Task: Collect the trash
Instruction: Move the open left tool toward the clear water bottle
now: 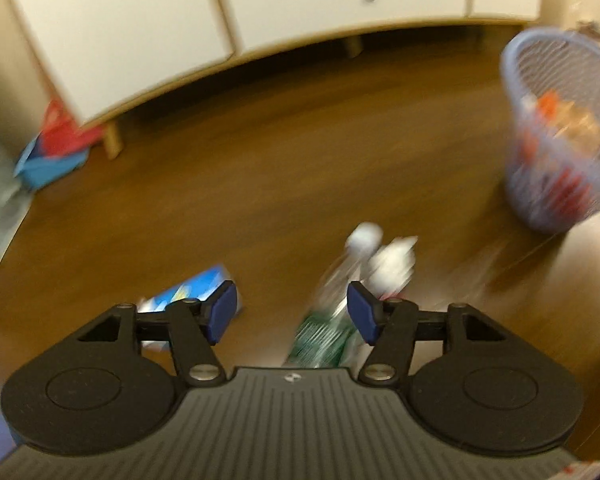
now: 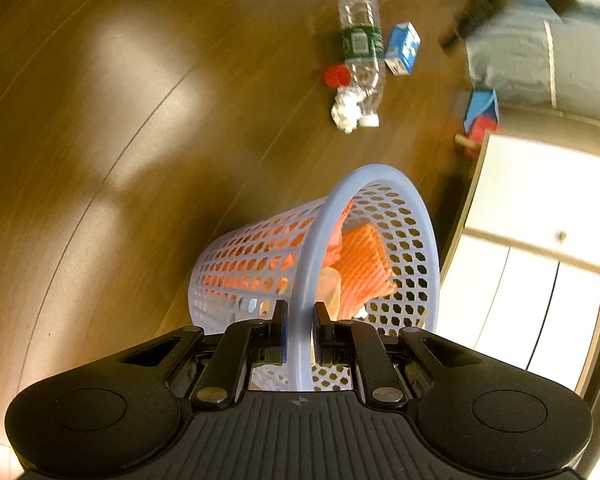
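While the left wrist view is smeared by motion blur, the main items can be made out. Left gripper (image 1: pixel 292 312) stands with its blue pads (image 1: pixel 223 312) wide apart and nothing between them. It hangs above the wooden floor (image 1: pixel 260 168). Just beyond its right pad lies a clear plastic bottle (image 1: pixel 332 320) with a green label, white cap at the far end. A crumpled white paper wad (image 1: pixel 392 264) lies against the bottle's right side near the cap. A small blue carton (image 1: pixel 188 292) lies on the floor behind the left pad.

Right gripper (image 2: pixel 300 332) is closed on the rim of a pale lilac mesh basket (image 2: pixel 380 176), one finger (image 2: pixel 280 328) outside the rim and the other inside. The basket is tilted, its mouth turned to the right. Inside it are an orange ribbed sheet (image 2: pixel 364 268) and a pale wrapper; other contents cannot be identified. Whether the basket's base touches the floor cannot be told.

In the right wrist view the remaining trash lies on the floor well beyond the basket: bottle, paper wad touching it beside the cap, a red lid (image 2: pixel 337 76) just left of the bottle, and the blue carton just right of it.

A white cabinet (image 1: pixel 148 24) on short wooden legs stands at the far side. A blue and red item (image 1: pixel 56 148) lies beside its left leg.
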The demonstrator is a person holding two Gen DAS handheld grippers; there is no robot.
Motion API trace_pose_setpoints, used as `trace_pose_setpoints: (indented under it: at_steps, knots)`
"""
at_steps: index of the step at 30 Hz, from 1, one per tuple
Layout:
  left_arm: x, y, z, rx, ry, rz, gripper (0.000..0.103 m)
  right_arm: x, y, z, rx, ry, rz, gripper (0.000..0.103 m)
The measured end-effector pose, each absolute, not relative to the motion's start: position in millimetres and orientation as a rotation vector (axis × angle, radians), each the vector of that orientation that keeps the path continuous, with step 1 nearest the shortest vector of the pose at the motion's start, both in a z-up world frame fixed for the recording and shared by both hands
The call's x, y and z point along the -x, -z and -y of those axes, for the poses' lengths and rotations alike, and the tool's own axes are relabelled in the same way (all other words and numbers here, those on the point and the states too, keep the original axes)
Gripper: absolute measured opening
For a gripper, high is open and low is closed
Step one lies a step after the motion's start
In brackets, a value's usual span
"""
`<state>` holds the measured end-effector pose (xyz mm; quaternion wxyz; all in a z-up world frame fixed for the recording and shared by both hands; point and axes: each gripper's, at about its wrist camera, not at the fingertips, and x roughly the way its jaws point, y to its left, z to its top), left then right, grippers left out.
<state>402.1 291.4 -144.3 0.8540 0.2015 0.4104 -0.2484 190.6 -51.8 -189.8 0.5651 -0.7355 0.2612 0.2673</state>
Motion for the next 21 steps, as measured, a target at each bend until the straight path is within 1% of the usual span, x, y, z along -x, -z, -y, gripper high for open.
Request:
trace_pose_setpoints:
  at_steps: [5, 6, 9, 11, 15, 21]
  knots:
    - [-393, 178, -315, -0.473, 0.548, -0.938, 0.059, -200, 189, 51, 1.676, -0.599, -0.664, 0.009]
    - [-392, 182, -314, -0.478, 0.565, -0.945, 0.064, -202, 188, 51, 1.666, -0.593, -0.670, 0.009]
    - [-388, 193, -303, -0.507, 0.629, -0.945, 0.073, -208, 187, 52, 1.641, -0.576, -0.700, 0.009]
    - [-390, 201, -293, -0.531, 0.666, -0.941, 0.075, -212, 187, 52, 1.623, -0.563, -0.718, 0.010]
    - [-392, 220, -265, -0.590, 0.699, -0.941, 0.083, -213, 188, 55, 1.616, -0.553, -0.742, 0.010]
    - [-403, 250, -238, -0.679, 0.665, -0.954, 0.083, -212, 189, 59, 1.608, -0.548, -0.752, 0.011]
